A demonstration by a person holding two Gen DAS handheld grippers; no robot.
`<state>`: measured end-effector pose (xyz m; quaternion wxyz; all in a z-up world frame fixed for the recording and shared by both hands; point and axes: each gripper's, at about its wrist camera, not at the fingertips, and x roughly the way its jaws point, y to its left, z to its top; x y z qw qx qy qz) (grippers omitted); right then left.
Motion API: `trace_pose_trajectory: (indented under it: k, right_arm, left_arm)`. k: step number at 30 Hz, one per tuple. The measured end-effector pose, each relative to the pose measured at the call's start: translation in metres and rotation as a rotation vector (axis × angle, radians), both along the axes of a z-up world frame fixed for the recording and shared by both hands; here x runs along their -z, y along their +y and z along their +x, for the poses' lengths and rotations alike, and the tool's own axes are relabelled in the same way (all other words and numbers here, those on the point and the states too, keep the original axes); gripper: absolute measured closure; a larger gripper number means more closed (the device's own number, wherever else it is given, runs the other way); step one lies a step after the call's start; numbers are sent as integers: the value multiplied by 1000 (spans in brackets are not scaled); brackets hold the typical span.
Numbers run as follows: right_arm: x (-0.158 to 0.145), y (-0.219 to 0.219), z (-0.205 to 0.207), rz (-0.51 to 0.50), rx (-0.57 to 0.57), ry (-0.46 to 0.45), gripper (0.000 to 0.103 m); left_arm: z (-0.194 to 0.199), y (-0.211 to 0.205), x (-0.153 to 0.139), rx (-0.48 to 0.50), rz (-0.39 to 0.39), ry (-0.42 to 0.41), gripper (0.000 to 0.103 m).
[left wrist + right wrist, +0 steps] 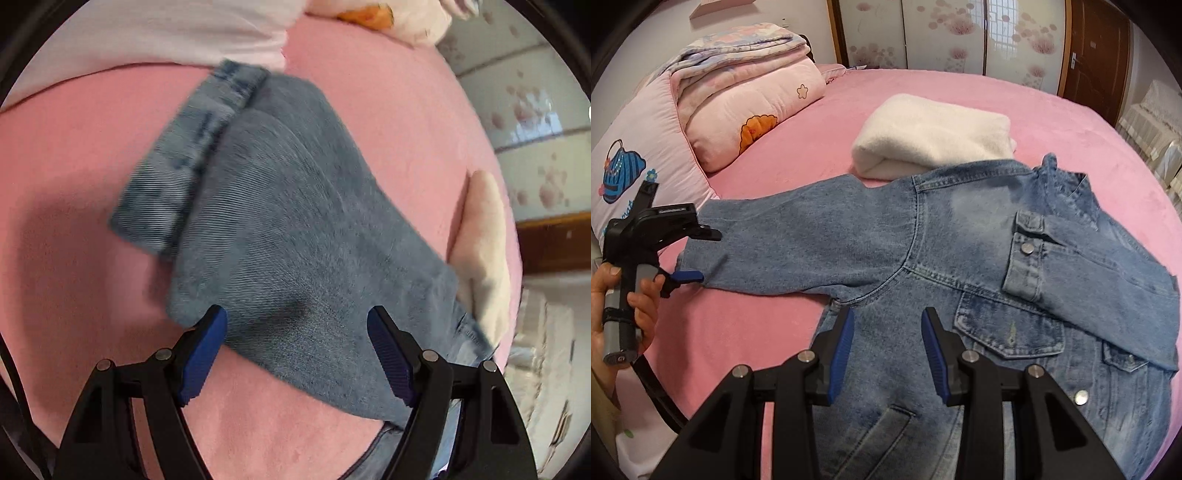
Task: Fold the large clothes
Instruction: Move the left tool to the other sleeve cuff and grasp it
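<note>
A blue denim jacket [979, 258] lies front up on the pink bed [923, 96]. Its one sleeve is folded across the chest; the other sleeve [798, 236] stretches out to the left. My left gripper [297, 325] is open, its blue pads either side of that sleeve [280, 229] near the cuff [184, 162]. In the right wrist view the left gripper [692, 254] sits at the cuff end, held by a hand. My right gripper [886, 321] is open and empty, hovering over the jacket's lower front.
A folded white fleece garment [931, 136] lies behind the jacket, also in the left wrist view [484, 240]. Pink pillows and folded quilts [738, 96] are stacked at the left. A wardrobe and a brown door [1093, 48] stand beyond the bed.
</note>
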<state>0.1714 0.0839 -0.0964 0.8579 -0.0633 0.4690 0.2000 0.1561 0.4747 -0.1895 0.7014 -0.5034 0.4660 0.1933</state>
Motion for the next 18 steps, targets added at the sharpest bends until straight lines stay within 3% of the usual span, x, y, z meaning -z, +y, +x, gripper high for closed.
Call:
trace_pose_trajectory:
  k: [4, 8, 11, 16, 17, 18]
  right_arm:
    - [10, -2, -2, 15, 5, 40, 65]
    - [22, -4, -4, 21, 19, 83, 65]
    - [26, -5, -5, 28, 21, 103, 65]
    - [28, -5, -9, 28, 16, 105, 65]
    - [29, -6, -9, 28, 15, 107, 65]
    - [30, -6, -9, 28, 14, 112, 65]
  left_arm:
    - [-16, 9, -11, -79, 53, -4, 26]
    - [-36, 23, 2, -194, 87, 162, 26]
    - [-45, 35, 14, -260, -8, 128, 26]
    - [-29, 37, 31, -232, -102, 66, 26]
    - [-25, 34, 31, -225, -103, 52, 27]
    - [-20, 32, 30, -214, -97, 29, 47]
